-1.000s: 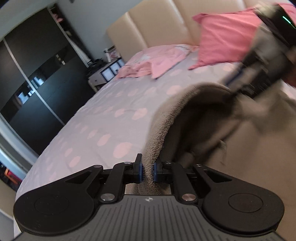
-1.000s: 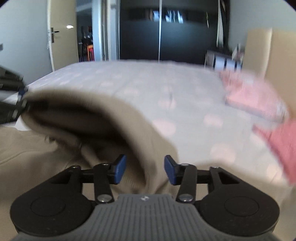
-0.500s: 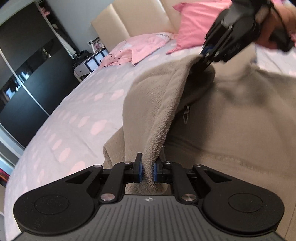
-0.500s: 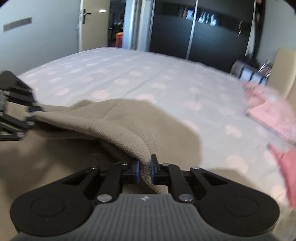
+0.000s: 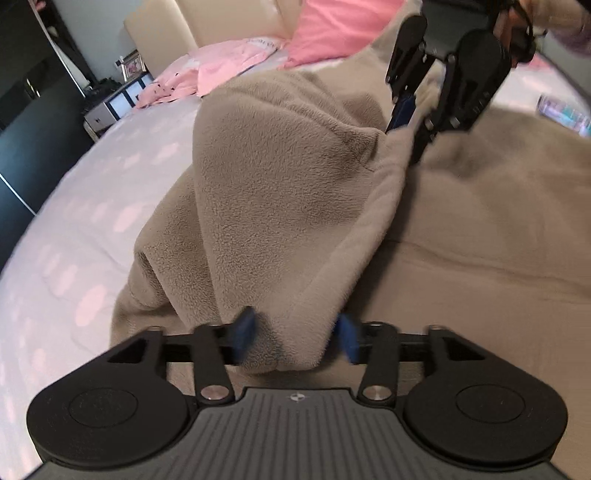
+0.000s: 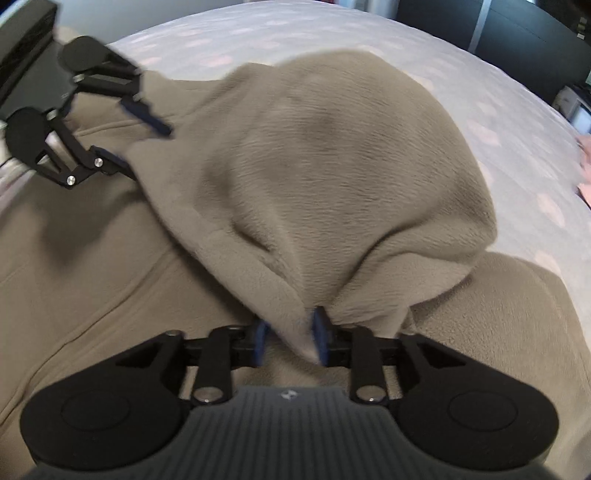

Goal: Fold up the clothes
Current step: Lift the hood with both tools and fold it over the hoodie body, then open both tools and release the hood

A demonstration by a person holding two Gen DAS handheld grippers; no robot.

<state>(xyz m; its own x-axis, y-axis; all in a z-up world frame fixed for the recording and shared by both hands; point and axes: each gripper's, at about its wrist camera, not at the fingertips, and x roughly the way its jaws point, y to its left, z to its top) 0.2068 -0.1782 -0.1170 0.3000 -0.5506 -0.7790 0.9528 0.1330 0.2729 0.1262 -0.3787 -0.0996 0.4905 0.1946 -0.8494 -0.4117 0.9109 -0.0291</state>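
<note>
Fleece everywhere, basically: a beige fleece garment is spread on the bed, and one side flap of it has been brought over onto the flat body of the garment. I'd say the step in hand is letting go after laying that fold down.

Nearest in the left wrist view, the left hand-held gripper has its jaws opening, about half spread, with the folded edge of the fleece bunched between them. The blue pads look like they've come off the cloth or only brush it (motion blur makes it hard to swear to). Same story in the right wrist view: the right hand-held gripper is opening too, narrower than the left, with a pinched corner of fleece sitting in the gap and no real squeeze visible.

Farther out, the flap humps up between the two grippers instead of lying flat, so my guess is the next move needs both to back out cleanly without dragging the edge, then smooth or press the hump down before taking the next fold.

Beyond that, pink clothes and a pink pillow sit up by the cream headboard, well apart from the fleece.
</note>
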